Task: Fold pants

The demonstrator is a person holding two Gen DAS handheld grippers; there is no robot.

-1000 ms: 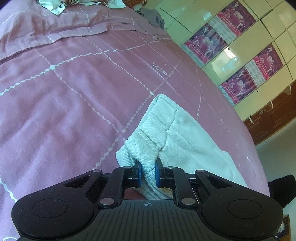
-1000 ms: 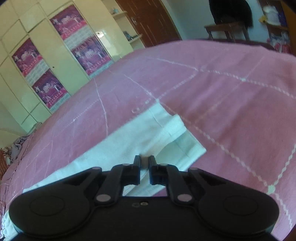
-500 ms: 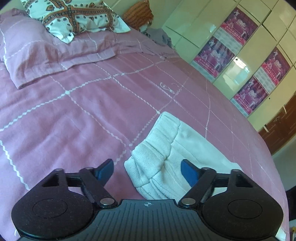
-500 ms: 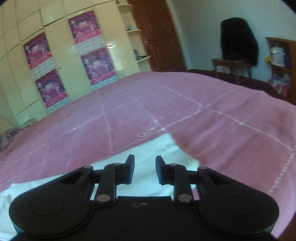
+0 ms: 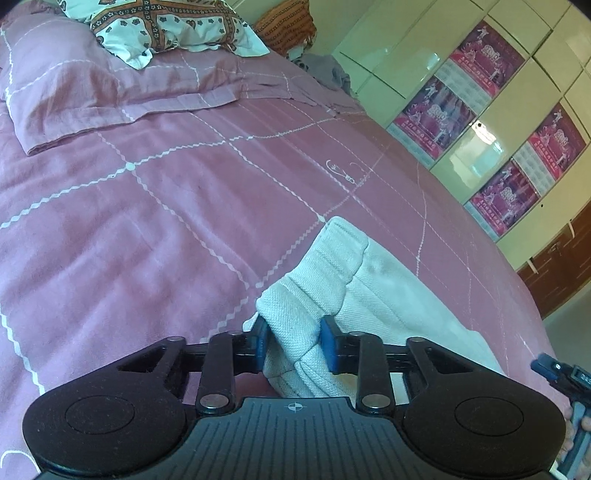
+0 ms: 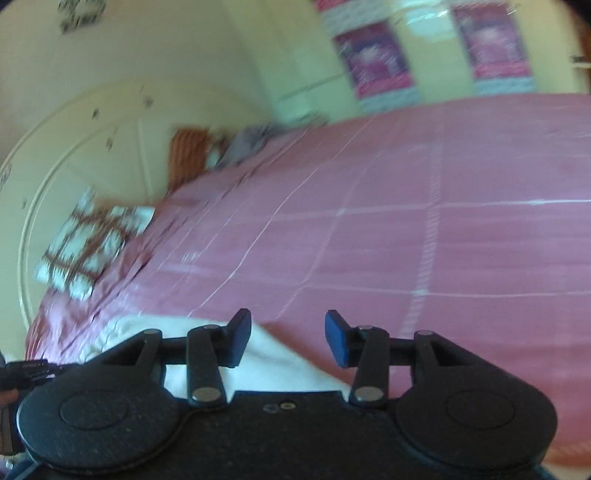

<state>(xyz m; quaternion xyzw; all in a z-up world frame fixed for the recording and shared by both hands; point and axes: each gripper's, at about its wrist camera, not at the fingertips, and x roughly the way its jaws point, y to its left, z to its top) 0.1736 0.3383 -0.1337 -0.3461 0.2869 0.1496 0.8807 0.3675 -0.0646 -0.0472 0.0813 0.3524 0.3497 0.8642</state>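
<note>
The white pants (image 5: 369, 291) lie folded on the pink bedspread (image 5: 155, 229), waistband end nearest me. My left gripper (image 5: 293, 343) has its blue pads on either side of the bunched waistband corner, partly closed around the cloth, pads touching it. My right gripper (image 6: 288, 338) is open and empty, held above the bed; a strip of the white pants (image 6: 266, 373) shows beneath and left of its fingers. The right wrist view is blurred by motion.
A pink pillow (image 5: 92, 92) and a patterned cushion (image 5: 166, 22) lie at the head of the bed. Cream wardrobe doors with magenta posters (image 5: 491, 122) stand along the far side. The other gripper's tip (image 5: 561, 373) shows at the right edge.
My left gripper, wide open half a second ago, has narrowed around the waistband corner. My right gripper has opened wider and swung to face the head of the bed.
</note>
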